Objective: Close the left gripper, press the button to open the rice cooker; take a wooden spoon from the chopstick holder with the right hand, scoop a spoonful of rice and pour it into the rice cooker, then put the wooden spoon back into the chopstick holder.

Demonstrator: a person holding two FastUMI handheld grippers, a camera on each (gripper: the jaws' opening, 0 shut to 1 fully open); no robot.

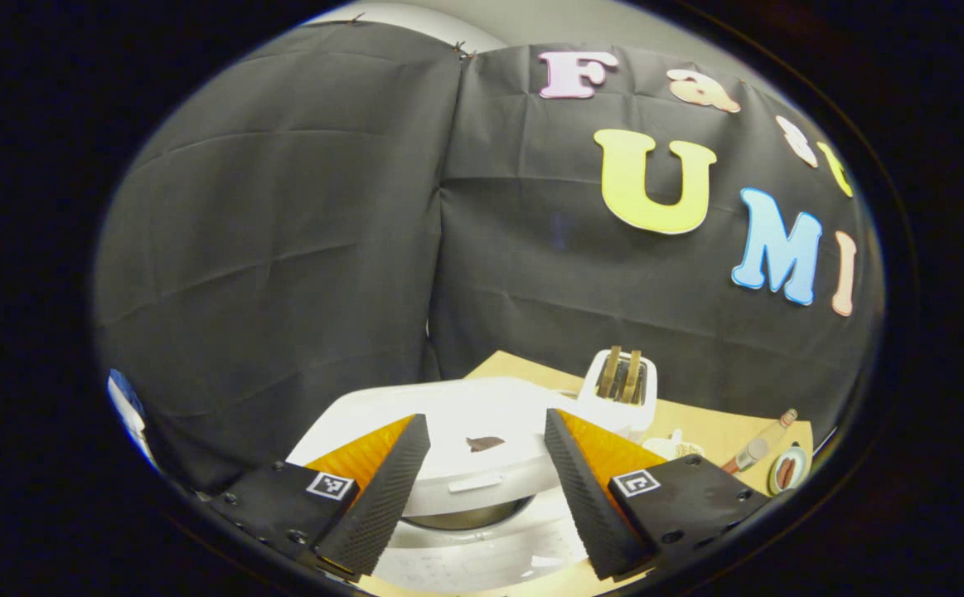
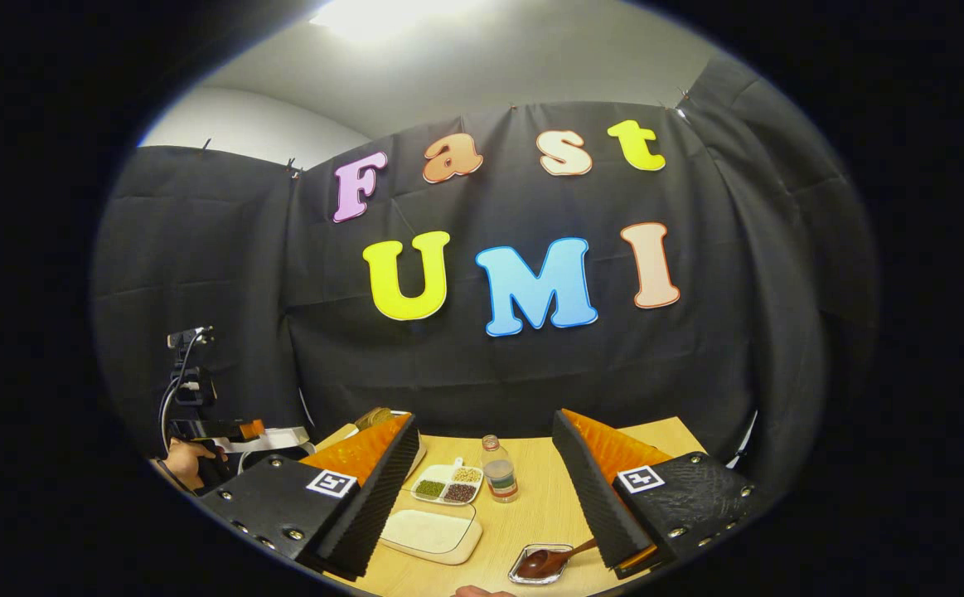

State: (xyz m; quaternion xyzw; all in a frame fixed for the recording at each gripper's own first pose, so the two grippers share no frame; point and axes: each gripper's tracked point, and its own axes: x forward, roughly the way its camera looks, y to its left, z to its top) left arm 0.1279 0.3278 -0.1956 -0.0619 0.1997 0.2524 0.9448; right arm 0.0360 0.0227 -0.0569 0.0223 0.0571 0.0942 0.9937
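Observation:
In the left gripper view my left gripper (image 1: 486, 419) stands open just above the white rice cooker (image 1: 448, 431). A metal rim (image 1: 465, 521) shows under the lid's front edge. The white chopstick holder (image 1: 618, 390), with wooden handles sticking up, stands right behind the cooker. In the right gripper view my right gripper (image 2: 484, 419) is open and holds nothing. Below it a white tray of rice (image 2: 432, 531) lies on the table. A brown wooden spoon (image 2: 544, 562) rests in a small glass dish, its handle running under the right finger. The left gripper (image 2: 216, 429) shows far left, in a hand.
On the wooden table (image 2: 531, 514) stand a divided dish of beans (image 2: 448, 485) and a small bottle (image 2: 498, 468). A lying bottle (image 1: 759, 448) and a small round dish (image 1: 788, 471) are at the table's right edge. Black cloth walls close in behind.

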